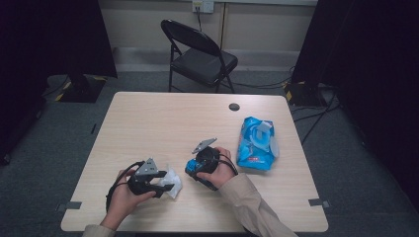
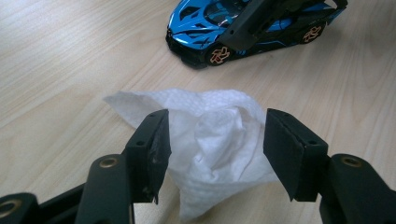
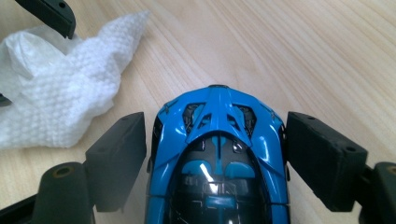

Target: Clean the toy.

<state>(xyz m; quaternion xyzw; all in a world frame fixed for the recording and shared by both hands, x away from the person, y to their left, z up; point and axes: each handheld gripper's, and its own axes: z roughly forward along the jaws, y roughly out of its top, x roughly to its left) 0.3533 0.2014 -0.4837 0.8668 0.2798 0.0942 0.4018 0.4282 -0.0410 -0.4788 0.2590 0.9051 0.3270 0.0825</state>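
Dark curtains hang on both sides of the room, and a black folding chair [image 1: 200, 54] stands behind the wooden table [image 1: 163, 118]. Grey carpet covers the floor around it.

On the table's right side lies a blue pack of wipes [image 1: 257, 143]. It lies near the right hand but is not touched by it. It looks like the place the wipe came from.

2 hands come in from the bottom of the high view, and each one holds a black claw. The right gripper [image 1: 193, 167] has a blue toy car [image 3: 217, 158] between its 2 jaws. The jaws sit tight against the car's sides, so the car is pinched and cannot roll away. That seems to be why it is held: to keep it steady for cleaning.

The left gripper [image 1: 165, 186] is over a white wipe [image 2: 215, 140] that lies crumpled in a lump on the table, just beside the car's front end. Its jaws are spread, 1 on each side of the lump. The left jaw brushes the wipe's edge and the right jaw has a small gap, so nothing is squeezed yet. The wipe is bunched up high, which should make it easy to grab.

My guess is that the wipe gets picked up next and rubbed on the car.
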